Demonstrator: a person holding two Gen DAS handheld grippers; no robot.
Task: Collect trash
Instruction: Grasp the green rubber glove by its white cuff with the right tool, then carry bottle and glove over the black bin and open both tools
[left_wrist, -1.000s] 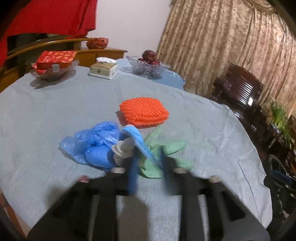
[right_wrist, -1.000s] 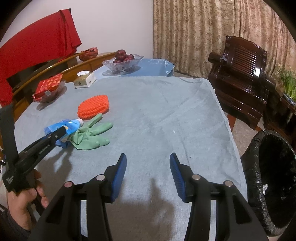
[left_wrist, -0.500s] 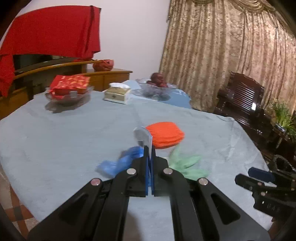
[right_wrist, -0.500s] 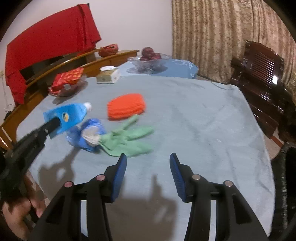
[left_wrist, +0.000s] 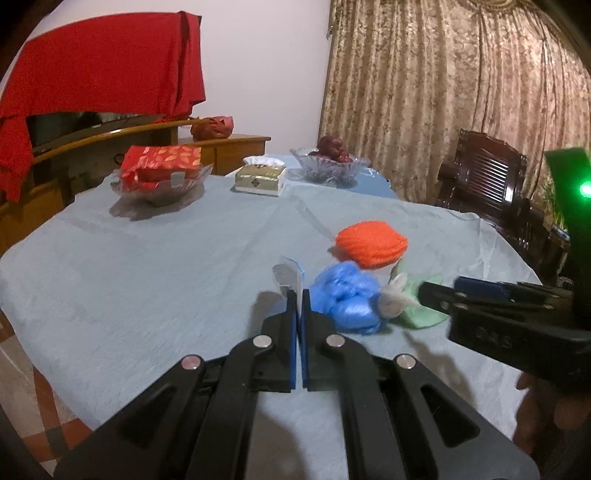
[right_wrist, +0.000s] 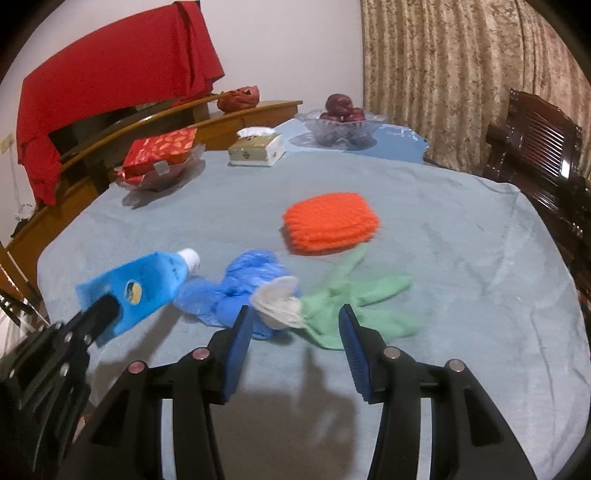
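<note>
My left gripper (left_wrist: 299, 295) is shut on a flat blue tube (right_wrist: 144, 288) with a white cap and holds it above the grey tablecloth (right_wrist: 461, 266), left of the pile. The tube (left_wrist: 290, 275) shows edge-on between the pads. On the cloth lie a crumpled blue plastic bag (right_wrist: 236, 291), a white crumpled wad (right_wrist: 279, 301), a green glove (right_wrist: 354, 295) and an orange knitted pad (right_wrist: 330, 227). My right gripper (right_wrist: 295, 321) is open and hovers just before the white wad and the glove, touching nothing. In the left wrist view the right gripper (left_wrist: 443, 288) comes in from the right.
At the table's far side stand a glass dish of red packets (right_wrist: 159, 155), a tissue box (right_wrist: 256, 147) and a fruit bowl (right_wrist: 343, 125). A dark wooden chair (right_wrist: 543, 147) is at the right. A wooden sideboard (right_wrist: 110, 147) under red cloth runs along the left.
The left gripper closed on the blue tube, lifted it off the pile and drew back to the left. The right gripper swung left from the bin side toward the pile, still open.
</note>
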